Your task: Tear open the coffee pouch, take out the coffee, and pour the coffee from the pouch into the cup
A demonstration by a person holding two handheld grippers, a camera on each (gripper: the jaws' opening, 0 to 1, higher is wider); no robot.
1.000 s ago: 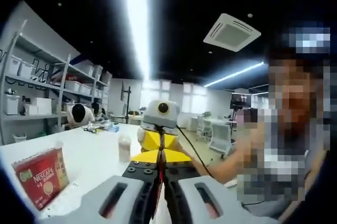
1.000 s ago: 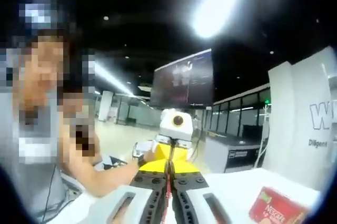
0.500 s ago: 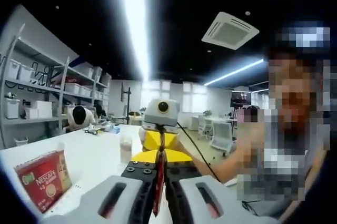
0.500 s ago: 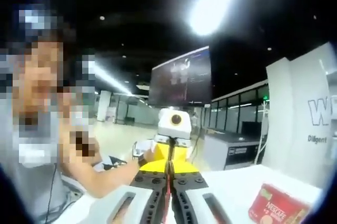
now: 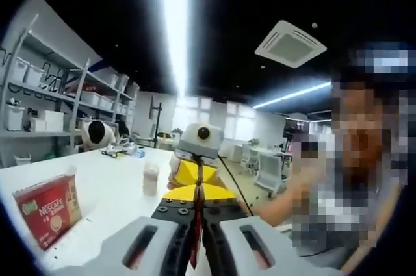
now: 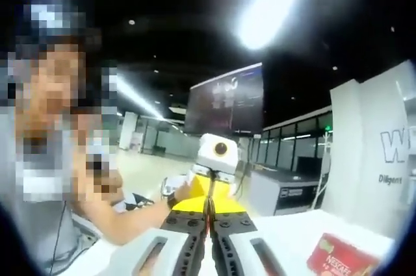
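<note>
left gripper (image 5: 196, 240): raised above the worktop (image 5: 110, 191), its jaws drawn together on a thin red coffee pouch (image 5: 195, 230) seen edge-on between them.
right gripper (image 6: 208, 240): faces the left one head-on, its jaws likewise pinched tight on the same red strip (image 6: 208, 232).
other gripper seen across: in the left gripper view the right gripper (image 5: 197, 182) shows as yellow jaws meeting the pouch from the far side; in the right gripper view the left gripper (image 6: 209, 188) shows the same way.
coffee pouch: held in the air between the two grippers, off the worktop; whether it is torn yet is hard to tell, since only its thin edge shows.
cup (image 5: 150, 179): a small pale cup stands upright on the white worktop, beyond the grippers and well apart from them.
nescafe box (image 5: 49, 208): a red carton stands on the worktop near its near edge, apart from the cup; in the right gripper view it sits low at the worktop's near corner (image 6: 341, 256).
person: a forearm (image 6: 127, 214) reaches in to the left gripper's handle.
surroundings: metal shelves (image 5: 39, 104) with white bins along one wall, a dark hanging screen (image 6: 224, 100), long ceiling lights (image 5: 174, 23).
</note>
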